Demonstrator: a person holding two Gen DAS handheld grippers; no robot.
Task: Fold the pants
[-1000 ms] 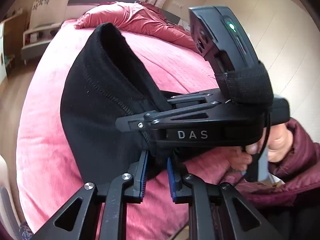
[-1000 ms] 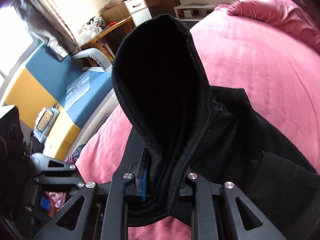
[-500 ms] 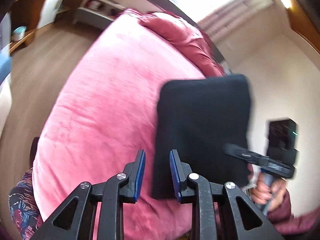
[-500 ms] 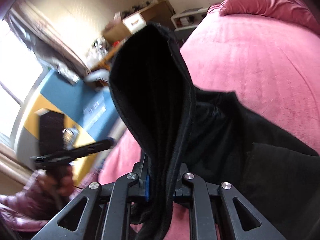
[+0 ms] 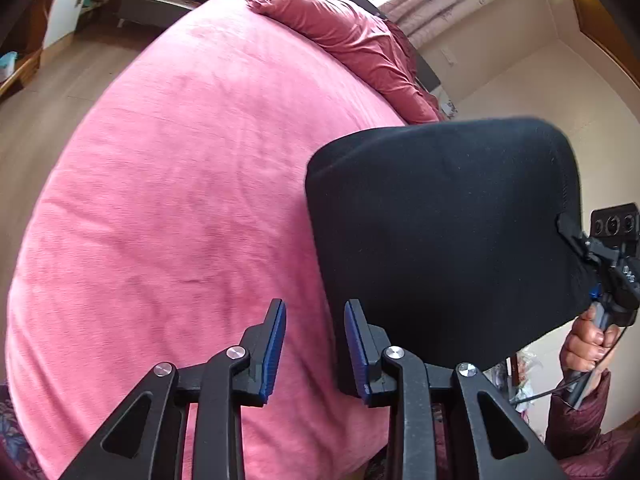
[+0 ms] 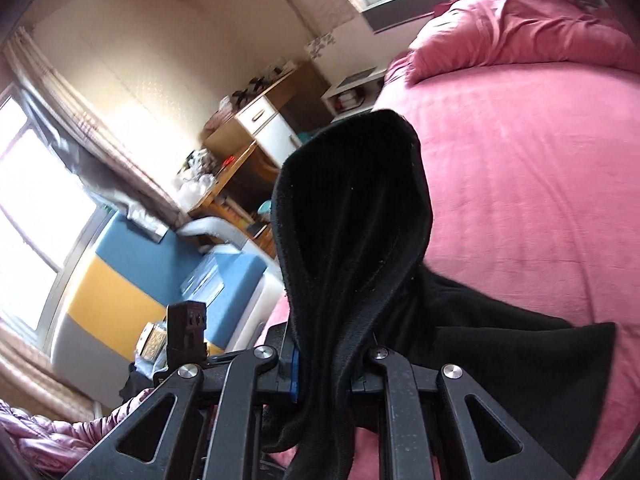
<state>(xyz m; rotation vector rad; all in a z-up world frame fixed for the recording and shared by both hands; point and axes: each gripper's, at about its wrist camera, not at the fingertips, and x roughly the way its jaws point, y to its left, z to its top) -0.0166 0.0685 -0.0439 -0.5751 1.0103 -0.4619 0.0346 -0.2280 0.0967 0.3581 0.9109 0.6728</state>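
The black pants (image 5: 444, 240) hang as a folded panel above the pink bed (image 5: 180, 200), held up at their right edge by my right gripper (image 5: 600, 280). In the right wrist view my right gripper (image 6: 326, 364) is shut on a bunched fold of the pants (image 6: 352, 220), which stands up in front of the camera and trails right over the bed (image 6: 520, 180). My left gripper (image 5: 314, 320) is open and empty, just left of the hanging pants. It also shows far off in the right wrist view (image 6: 186, 336).
A rumpled red duvet (image 5: 352, 36) lies at the bed's far end. Wooden floor (image 5: 48, 92) runs along the left of the bed. A desk with white drawers (image 6: 256, 128), a chair and a blue and yellow bench (image 6: 132, 280) stand beyond the bed's side.
My left gripper has let go of the pants, opened and drawn back to the left. My right gripper has kept its hold and lifted the pants, which now hang as a flat panel.
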